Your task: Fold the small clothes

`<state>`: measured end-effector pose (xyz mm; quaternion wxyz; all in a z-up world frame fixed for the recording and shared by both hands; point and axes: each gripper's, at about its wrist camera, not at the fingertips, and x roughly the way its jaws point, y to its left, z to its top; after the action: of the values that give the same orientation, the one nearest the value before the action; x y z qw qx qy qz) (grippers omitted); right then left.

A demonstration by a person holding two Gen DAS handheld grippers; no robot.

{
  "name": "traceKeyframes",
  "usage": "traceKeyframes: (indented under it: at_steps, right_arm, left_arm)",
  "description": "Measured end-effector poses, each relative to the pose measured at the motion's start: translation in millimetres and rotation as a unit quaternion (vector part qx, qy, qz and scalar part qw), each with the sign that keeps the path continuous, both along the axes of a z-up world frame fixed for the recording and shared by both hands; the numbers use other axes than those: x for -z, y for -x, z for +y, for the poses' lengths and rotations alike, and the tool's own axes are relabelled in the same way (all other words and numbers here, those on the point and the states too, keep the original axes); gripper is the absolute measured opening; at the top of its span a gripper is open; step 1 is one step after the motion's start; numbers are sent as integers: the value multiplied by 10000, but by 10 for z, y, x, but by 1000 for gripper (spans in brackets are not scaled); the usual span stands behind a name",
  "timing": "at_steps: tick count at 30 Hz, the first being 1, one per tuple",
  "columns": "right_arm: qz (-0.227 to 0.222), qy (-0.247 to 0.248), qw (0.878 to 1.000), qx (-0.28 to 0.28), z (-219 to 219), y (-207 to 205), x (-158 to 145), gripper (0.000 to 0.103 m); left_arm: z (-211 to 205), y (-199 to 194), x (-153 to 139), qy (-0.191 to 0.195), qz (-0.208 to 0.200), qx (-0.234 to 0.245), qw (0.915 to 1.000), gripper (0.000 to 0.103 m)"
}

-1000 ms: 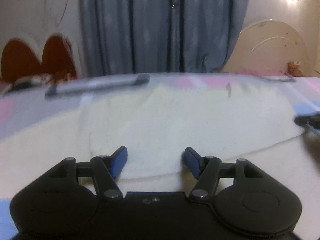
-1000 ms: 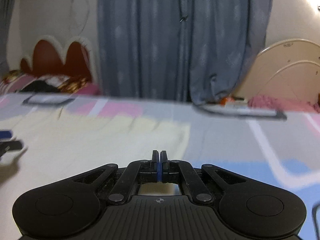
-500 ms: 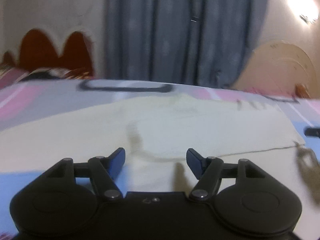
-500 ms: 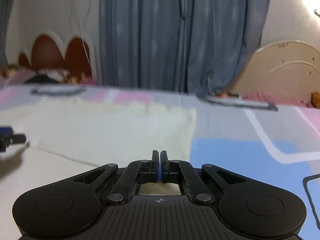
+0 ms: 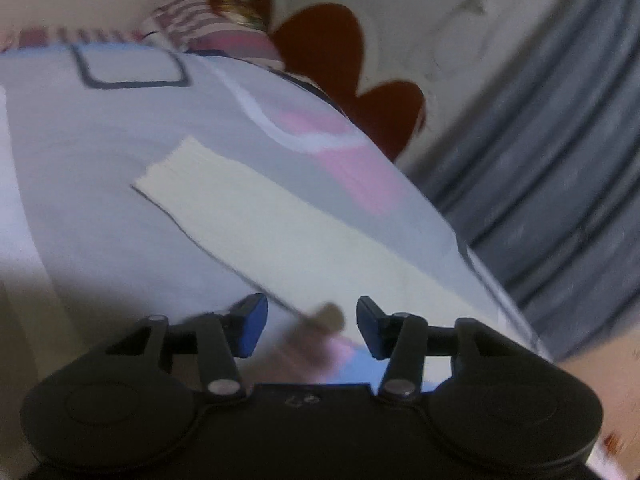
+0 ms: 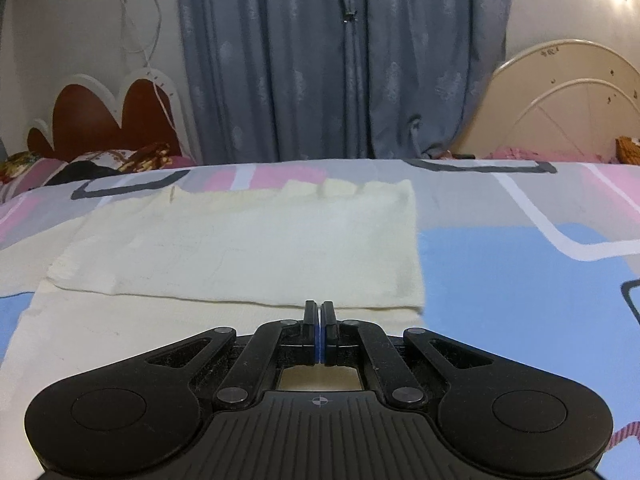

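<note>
A bedroom: grey-blue curtains (image 6: 344,60) hang behind a bed (image 6: 520,264) spread with a sheet of pink, grey and blue blocks. The right gripper (image 6: 319,316) has its jaws pressed together with nothing seen between them, low over the near edge of a cream cloth (image 6: 256,248), which lies directly ahead, touching or nearly so. The cloth's long axis runs left to right across the view, its upper layer doubled over a wider layer beneath. The left gripper (image 5: 308,326), jaws apart and empty, is tilted hard; there the cream cloth (image 5: 280,232) stretches diagonally away. The right looks nearer the fold edge. The fabric looks soft, thin and faintly creased.
</note>
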<state>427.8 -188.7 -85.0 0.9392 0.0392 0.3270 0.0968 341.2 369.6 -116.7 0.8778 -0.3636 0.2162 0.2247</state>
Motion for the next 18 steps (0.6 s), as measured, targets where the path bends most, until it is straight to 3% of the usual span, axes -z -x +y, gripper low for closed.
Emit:
traceKeyframes:
  at_steps: [7,8,9,10,12,14,16,18]
  right_arm:
    - [-21,-35,10000,62,68,-33,-87,0]
    - [-20,-18,10000,64,58,-38,-96,0]
    - [-17,-6,10000,78,45,-40,-103,0]
    - [-10,-3,10000,91,27,-43,-106,0]
    - [11,8,9999,135,-14,-51,-107,0]
    - [-12,-23,9998,197,-61,-41,-132,0]
    - [-43,-28,9998,203,-109,-35,-145,0]
    - [8,-19,9997,244,-154,-49,-113,0]
  left_arm:
    - [425,-78,43,500,-466,-553,9961,48]
    - [458,-93,61,524,-494,-636,9954,42]
    - [480,-113,79,446,-350,-699,9959,15]
    - [505,-184,82,285,-61,-654,9974,4]
    - [578,-141,22,331,-191,-735,9966,3]
    - [558,-72,-158,-99,-520,-695,9962,3]
    - [564,-145,-182,-179,-333,-656,9971,3]
    - [635,-228,-48,20,45,-689,9976,3]
